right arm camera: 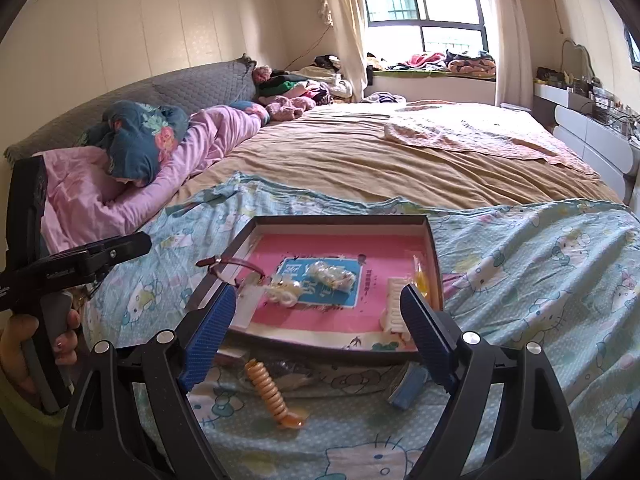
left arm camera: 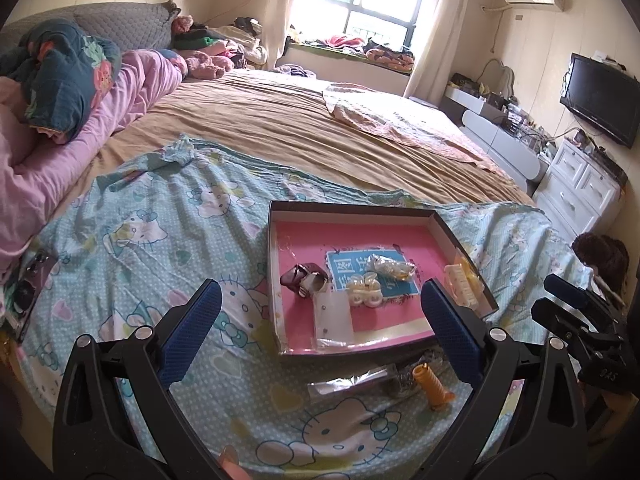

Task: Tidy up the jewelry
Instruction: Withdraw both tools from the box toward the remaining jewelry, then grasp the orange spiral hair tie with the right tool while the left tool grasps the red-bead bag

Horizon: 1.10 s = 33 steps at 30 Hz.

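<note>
Both hand-held grippers open over the bed, loose pieces still outside the box.

I hold my right hand-held gripper with jaws spread wide and nothing between them; my left hand-held gripper is open and empty too. The shallow pink-lined box on the cartoon-cat sheet already holds a bagged trinket, a white hair claw, a pearly clip and a brown strap piece. Outside it, just before the box's near wall, lies an amber spiral hair tie, directly below my right jaws, its long axis running from the box toward me and angled slightly right. My right hand looks nearer, so I judge it should drop and close across the coil's width. A blue packet lies just right of it.
</note>
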{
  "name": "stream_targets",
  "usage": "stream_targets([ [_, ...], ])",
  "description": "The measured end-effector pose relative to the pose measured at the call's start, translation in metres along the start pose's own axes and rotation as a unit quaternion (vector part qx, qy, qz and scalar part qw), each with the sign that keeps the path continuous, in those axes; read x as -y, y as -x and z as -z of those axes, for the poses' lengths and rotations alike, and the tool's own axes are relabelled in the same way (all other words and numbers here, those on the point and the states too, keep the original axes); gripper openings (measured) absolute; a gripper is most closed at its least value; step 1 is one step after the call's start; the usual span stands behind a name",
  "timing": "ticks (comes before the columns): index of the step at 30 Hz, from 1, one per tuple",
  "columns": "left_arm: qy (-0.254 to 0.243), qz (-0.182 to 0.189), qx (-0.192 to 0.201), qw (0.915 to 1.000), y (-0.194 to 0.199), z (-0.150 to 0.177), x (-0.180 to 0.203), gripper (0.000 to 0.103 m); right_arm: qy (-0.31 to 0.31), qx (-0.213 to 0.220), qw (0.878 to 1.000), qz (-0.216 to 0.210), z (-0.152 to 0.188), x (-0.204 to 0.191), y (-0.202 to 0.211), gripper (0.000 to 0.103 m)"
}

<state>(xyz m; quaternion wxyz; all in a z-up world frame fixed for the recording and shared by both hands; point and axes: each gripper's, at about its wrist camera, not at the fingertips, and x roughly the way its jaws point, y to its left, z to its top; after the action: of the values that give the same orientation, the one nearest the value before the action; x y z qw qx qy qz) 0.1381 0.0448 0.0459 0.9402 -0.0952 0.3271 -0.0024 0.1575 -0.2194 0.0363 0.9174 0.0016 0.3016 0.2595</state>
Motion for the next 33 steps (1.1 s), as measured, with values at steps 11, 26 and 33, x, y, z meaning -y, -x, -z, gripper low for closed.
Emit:
stream_targets([
  [11, -0.005, -0.016, -0.014, 0.9998, 0.003, 0.016, -0.001, 0.093, 0.011, -0.019, 1.000, -0.014, 0.017, -0.010, 0.002, 0.083],
  [26, -0.015, -0.040, -0.047, 0.9980, -0.004, 0.041, 0.000, 0.093, 0.019, -0.054, 0.998, -0.026, 0.043, -0.010, -0.007, 0.083],
  [33, -0.023, -0.052, -0.068, 0.9960, -0.013, 0.054, 0.003, 0.093, 0.025, -0.073, 0.997, -0.031, 0.057, -0.011, -0.015, 0.083],
])
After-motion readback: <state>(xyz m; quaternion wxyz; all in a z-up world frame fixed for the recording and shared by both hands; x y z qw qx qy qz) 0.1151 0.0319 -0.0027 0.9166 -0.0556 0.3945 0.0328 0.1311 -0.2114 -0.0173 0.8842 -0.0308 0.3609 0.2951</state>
